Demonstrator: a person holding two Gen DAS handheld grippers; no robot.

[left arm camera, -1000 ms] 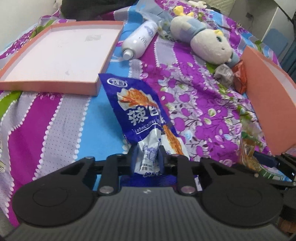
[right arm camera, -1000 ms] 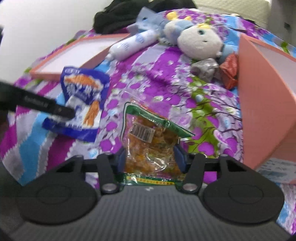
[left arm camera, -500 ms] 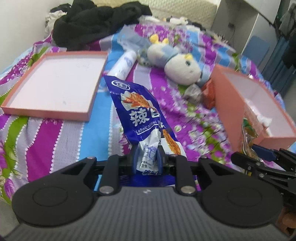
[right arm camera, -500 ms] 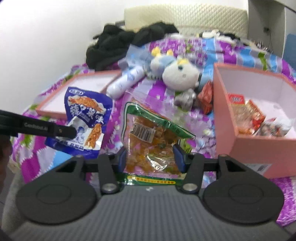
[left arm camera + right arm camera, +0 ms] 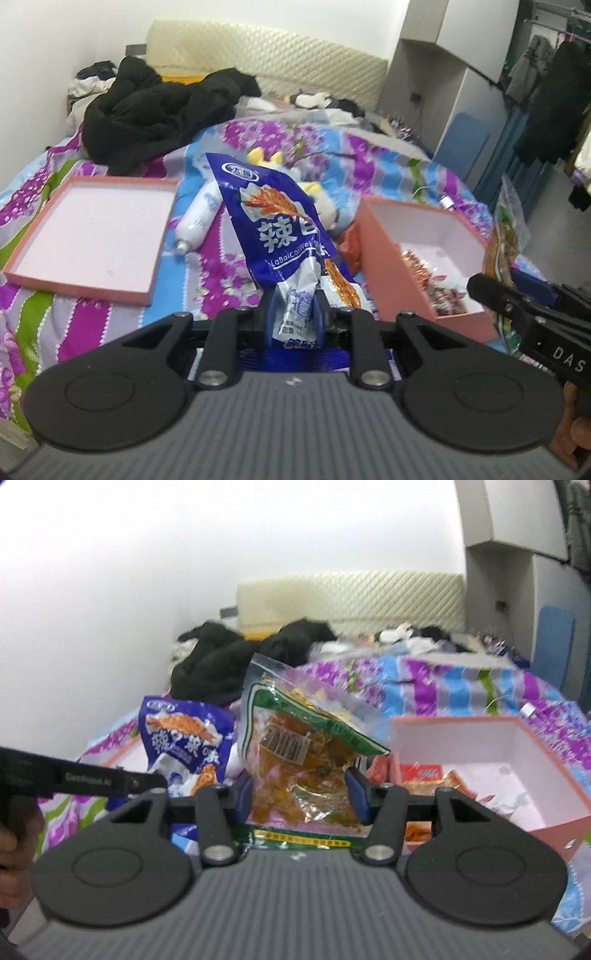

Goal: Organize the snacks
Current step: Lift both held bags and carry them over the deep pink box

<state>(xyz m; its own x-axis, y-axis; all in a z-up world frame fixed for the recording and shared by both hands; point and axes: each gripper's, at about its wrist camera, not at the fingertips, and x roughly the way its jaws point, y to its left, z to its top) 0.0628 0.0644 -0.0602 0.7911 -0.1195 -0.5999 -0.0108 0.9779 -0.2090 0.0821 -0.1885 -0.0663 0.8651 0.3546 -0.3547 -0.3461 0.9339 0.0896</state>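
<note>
Two raised grippers, left gripper (image 5: 293,314) pinching blue packet (image 5: 284,236), right gripper (image 5: 301,794) clamping clear packet (image 5: 295,753)

- A bed (image 5: 229,273) with a purple, blue and green floral cover.
- A heap of black clothes (image 5: 155,114) near the cream quilted headboard (image 5: 266,55).
- A white bottle (image 5: 195,218) lying on its side — just beside a plush toy (image 5: 325,199).
- A blue chair (image 5: 461,147) beyond the bed.

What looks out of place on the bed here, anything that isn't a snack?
A white bottle and a plush toy lie on the bedspread between the flat lid and the pink box, and a red packet sits outside that box.
</note>
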